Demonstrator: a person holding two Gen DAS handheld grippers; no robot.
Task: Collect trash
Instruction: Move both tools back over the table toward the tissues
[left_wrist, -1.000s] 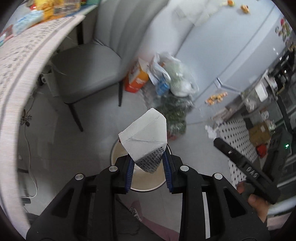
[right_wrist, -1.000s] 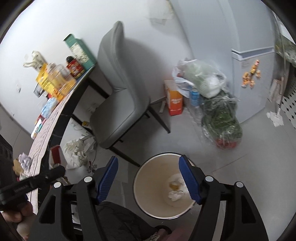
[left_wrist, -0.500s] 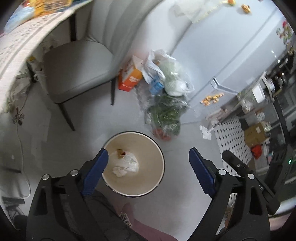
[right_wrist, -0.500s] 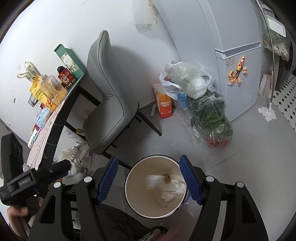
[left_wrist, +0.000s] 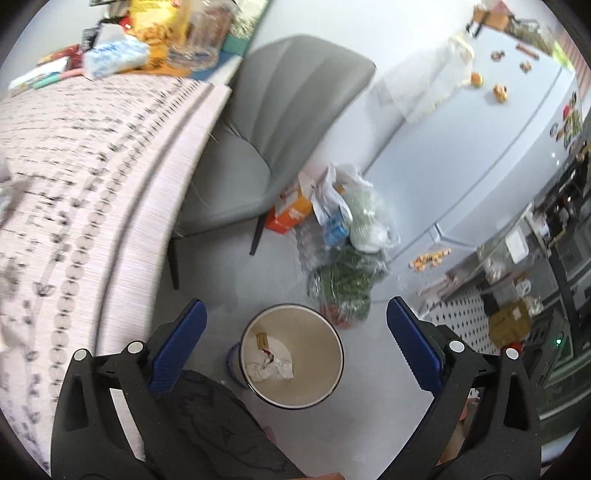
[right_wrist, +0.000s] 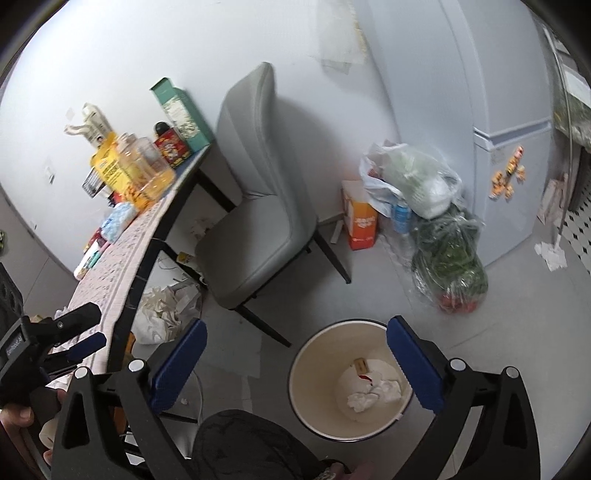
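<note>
Seen from the left wrist camera, going left to right: a counter (left_wrist: 92, 177) under a pale patterned cloth fills the nine o'clock side, with packets and a clear jar crowded at its far end near eleven o'clock. A grey chair (left_wrist: 280, 147) stands at twelve o'clock. Past it, toward one o'clock, an orange carton (left_wrist: 291, 218) and plastic bags of greens (left_wrist: 351, 266) lie on the floor against a white fridge (left_wrist: 480, 147).

The left gripper (left_wrist: 295, 347) has just been opening; its blue-padded fingers (left_wrist: 181, 343) stand wide apart with nothing between them. Below the gap, at six o'clock, a round cream trash bin (left_wrist: 325, 369) sits on the floor. Crumpled white paper (left_wrist: 269, 367) lies at its bottom beside a small tan scrap.

From the right wrist camera, the left gripper shows at nine o'clock, held in a hand (right_wrist: 22, 413) at the counter's edge. More crumpled paper (right_wrist: 166, 310) lies on the floor under the counter at eight o'clock. The right gripper (right_wrist: 295, 365) has also just been opening; its fingers are wide and empty. The bin appears at five o'clock, its rim just behind the right finger.
</note>
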